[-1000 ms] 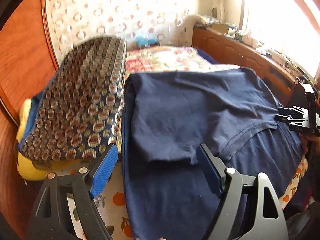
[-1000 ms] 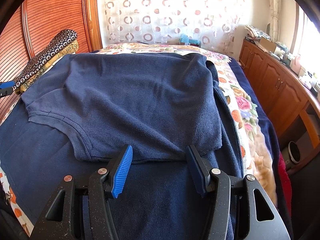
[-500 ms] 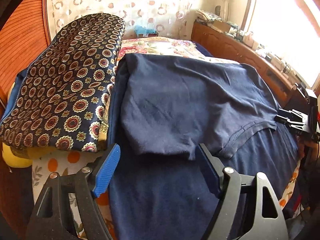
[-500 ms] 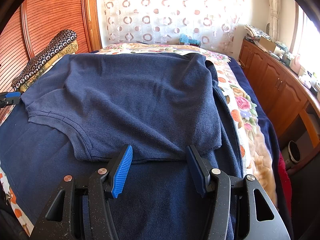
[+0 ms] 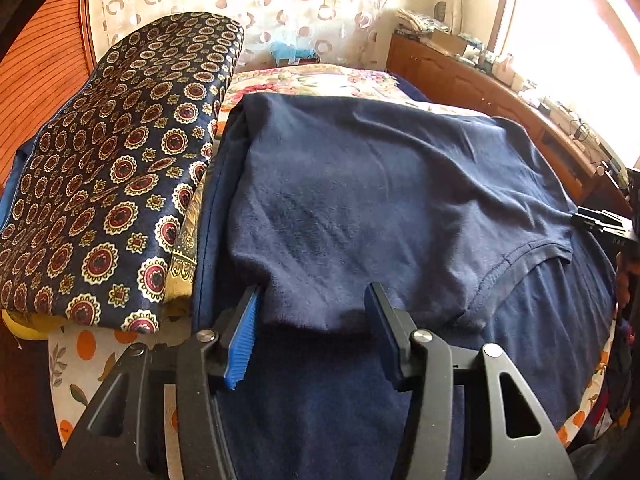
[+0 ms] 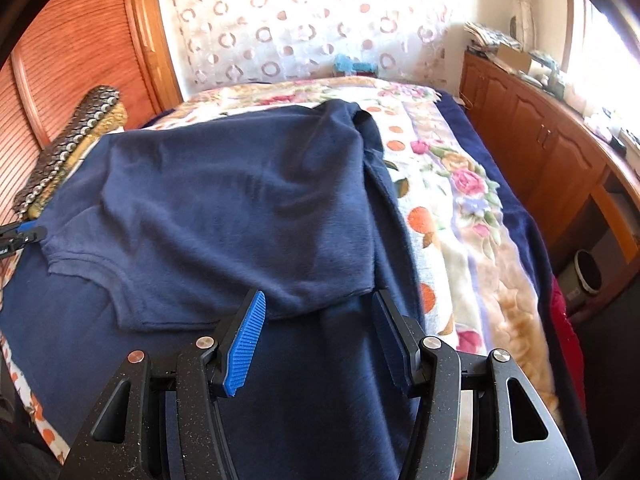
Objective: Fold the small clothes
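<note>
A navy blue T-shirt point(image 5: 380, 200) lies on the bed, its upper part folded over its lower part; it also shows in the right wrist view point(image 6: 240, 208). My left gripper point(image 5: 314, 304) is open, its fingers straddling the folded edge at the shirt's left corner. My right gripper point(image 6: 318, 308) is open, its fingers straddling the folded edge near the right corner. The right gripper's tip point(image 5: 600, 220) shows at the far right of the left wrist view, and the left gripper's tip point(image 6: 24, 234) at the far left of the right wrist view.
A folded patterned blanket stack point(image 5: 112, 184) lies left of the shirt, against a wooden headboard point(image 6: 80, 60). The floral bedspread point(image 6: 452, 200) runs along the right. A wooden cabinet point(image 6: 540, 148) and a bin point(image 6: 586, 276) stand right of the bed.
Both grippers have moved forward, so their open fingers now straddle the shirt's folded edge. The left gripper has also swung right, away from the blanket stack.
</note>
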A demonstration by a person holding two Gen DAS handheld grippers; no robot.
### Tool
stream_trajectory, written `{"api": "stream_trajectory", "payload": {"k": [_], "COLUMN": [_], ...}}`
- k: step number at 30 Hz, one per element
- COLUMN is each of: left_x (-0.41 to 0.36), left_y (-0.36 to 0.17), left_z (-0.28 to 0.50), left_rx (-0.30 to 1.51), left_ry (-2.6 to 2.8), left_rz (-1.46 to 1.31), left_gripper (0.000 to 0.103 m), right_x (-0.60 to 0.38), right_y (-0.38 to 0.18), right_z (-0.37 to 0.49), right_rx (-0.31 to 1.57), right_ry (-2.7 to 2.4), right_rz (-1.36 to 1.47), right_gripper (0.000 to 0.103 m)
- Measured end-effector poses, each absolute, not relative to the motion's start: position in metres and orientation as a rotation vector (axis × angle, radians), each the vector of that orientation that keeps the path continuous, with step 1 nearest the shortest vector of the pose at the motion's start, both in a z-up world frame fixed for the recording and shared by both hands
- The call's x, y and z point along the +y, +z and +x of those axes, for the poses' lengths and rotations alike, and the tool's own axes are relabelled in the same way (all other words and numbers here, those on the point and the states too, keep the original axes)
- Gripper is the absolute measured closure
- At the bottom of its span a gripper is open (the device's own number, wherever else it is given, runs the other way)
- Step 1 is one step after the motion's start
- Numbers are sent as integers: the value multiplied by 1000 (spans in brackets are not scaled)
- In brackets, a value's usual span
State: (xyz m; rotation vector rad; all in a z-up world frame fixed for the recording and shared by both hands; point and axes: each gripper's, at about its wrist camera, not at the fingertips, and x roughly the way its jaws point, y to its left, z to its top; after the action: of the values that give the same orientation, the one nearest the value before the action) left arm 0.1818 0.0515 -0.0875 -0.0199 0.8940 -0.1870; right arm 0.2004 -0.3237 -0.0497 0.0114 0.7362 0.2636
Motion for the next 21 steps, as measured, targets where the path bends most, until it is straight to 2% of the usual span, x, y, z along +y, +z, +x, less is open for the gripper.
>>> {"api": "stream_trajectory", "payload": {"k": [2, 5, 6, 7, 9, 14, 21], "left_x": [47, 42, 41, 41, 43, 40, 57], "left_y": [-89, -88, -87, -84, -79, -68, -39], "left_z": [185, 187, 187, 186, 183, 175, 158], "left_rx": [895, 887, 875, 869, 850, 811, 731], "left_ry": [-187, -171, -179, -197, -194, -201, -229], "left_rz": [-4, 28, 33, 42, 54, 86, 16], "left_gripper": [53, 81, 86, 87, 89, 96, 97], "right_x": [-326, -325, -323, -322, -314, -302, -304], "right_y": [-51, -50, -50, -50, -49, -43, -23], "right_z": [208, 215, 216, 217, 217, 206, 184], "right_rx": [751, 749, 748, 744, 738, 692, 600], "right_ry": [270, 260, 259, 262, 281, 295, 319], "right_rz": [29, 21, 14, 5, -36, -120, -122], "right_gripper": [45, 45, 46, 51, 68, 95, 99]}}
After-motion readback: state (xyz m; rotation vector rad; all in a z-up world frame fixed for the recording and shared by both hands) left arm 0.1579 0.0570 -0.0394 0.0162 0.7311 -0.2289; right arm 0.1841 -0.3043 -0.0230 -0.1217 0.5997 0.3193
